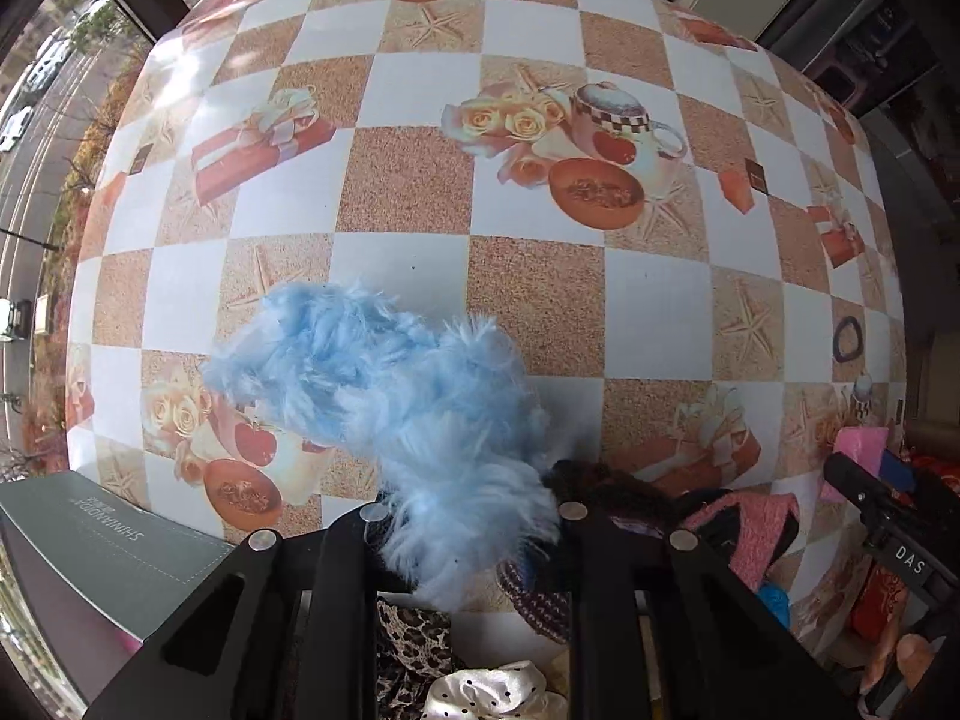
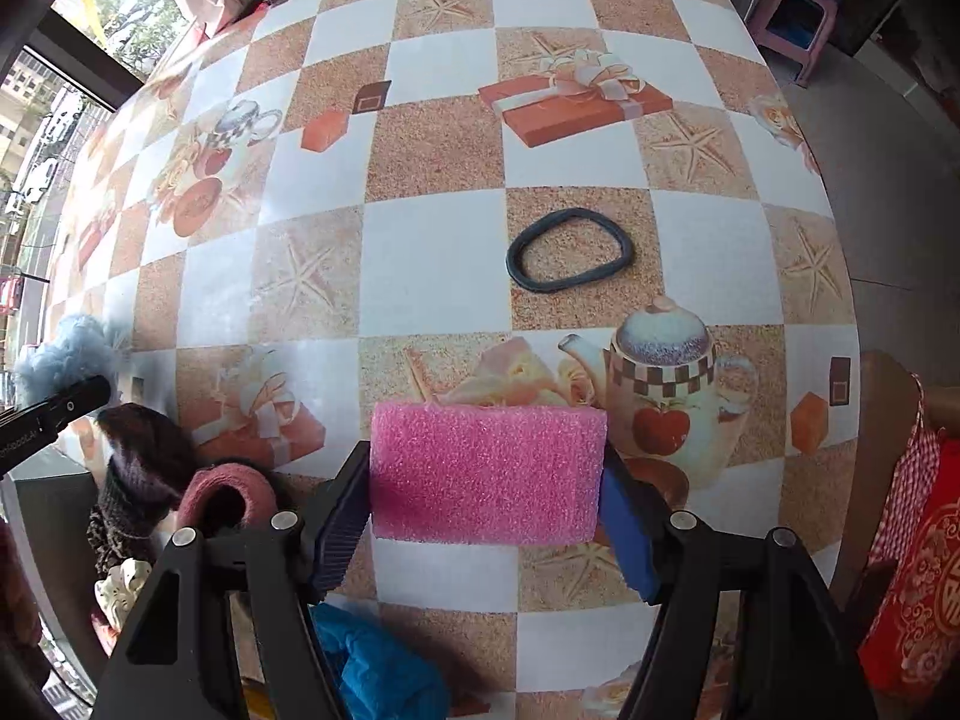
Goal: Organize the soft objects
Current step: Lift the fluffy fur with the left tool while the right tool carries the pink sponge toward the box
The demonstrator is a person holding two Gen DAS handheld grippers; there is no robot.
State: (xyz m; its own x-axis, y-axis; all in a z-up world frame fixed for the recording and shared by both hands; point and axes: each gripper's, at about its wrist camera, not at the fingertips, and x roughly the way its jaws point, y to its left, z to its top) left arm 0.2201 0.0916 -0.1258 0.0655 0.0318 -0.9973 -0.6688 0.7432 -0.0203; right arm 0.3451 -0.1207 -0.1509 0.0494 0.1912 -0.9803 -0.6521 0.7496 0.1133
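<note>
Indoors | checkered tablecloth (image 2: 432, 264) | window (image 1: 42, 120) left | dark ring (image 2: 569, 249) flat

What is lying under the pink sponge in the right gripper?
Under the pink sponge only the tablecloth shows, with printed roses behind it. The patch directly beneath is covered.

You have a fluffy light-blue scrunchie (image 1: 390, 414) at the lower centre of the left view, bunched and lifted, its lower end between the tongs. Your pink foam sponge (image 2: 487, 474), a flat rectangle, sits lower centre of the right view. A dark elastic ring (image 2: 569, 249) lies flat mid-frame on the counter (image 2: 432, 264).
</note>
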